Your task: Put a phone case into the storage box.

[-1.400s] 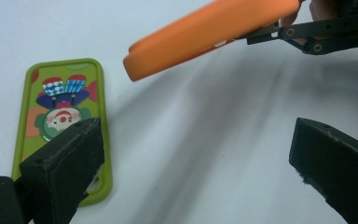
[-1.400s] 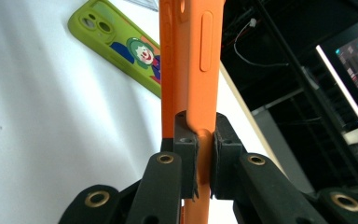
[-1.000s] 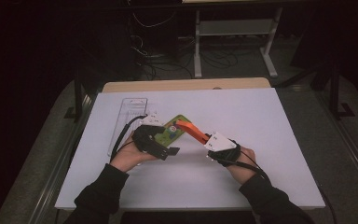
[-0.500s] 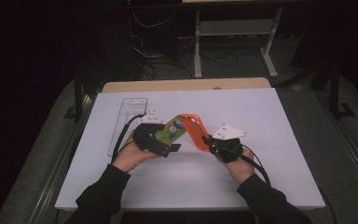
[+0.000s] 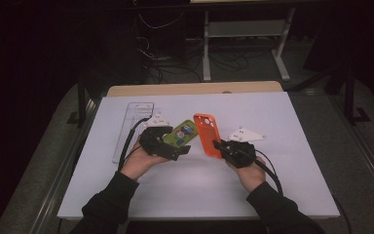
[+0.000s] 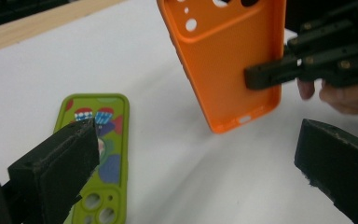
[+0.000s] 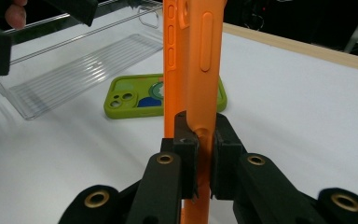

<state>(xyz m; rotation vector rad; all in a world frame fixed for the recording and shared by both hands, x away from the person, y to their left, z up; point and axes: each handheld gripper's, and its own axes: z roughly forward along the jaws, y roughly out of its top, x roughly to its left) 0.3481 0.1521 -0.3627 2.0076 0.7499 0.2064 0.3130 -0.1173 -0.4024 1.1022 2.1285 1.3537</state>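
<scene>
An orange phone case [image 5: 207, 134] stands on edge above the white table, and my right gripper [image 5: 219, 145] is shut on its lower long side. The right gripper view shows both jaws pinching the case [image 7: 193, 60] edge-on at the right gripper [image 7: 200, 135]. A green phone case [image 5: 184, 132] with a colourful print lies flat on the table, just left of the orange one. My left gripper [image 5: 181, 148] sits beside its near end, open. In the left gripper view the jaws of the left gripper [image 6: 198, 140] stand wide apart, holding nothing, with the green case [image 6: 100, 158] by the left jaw and the orange case [image 6: 228, 56] ahead.
A clear plastic tray [image 5: 131, 122] lies lengthwise at the left of the white table [image 5: 292, 195], close behind my left hand. A wooden strip [image 5: 190, 89] runs along the far edge. Dark floor, cables and a desk frame lie beyond.
The right hand has twisted, turning the orange case from a thin slanted edge to its broad face in the high view. The left gripper and green case have barely moved.
</scene>
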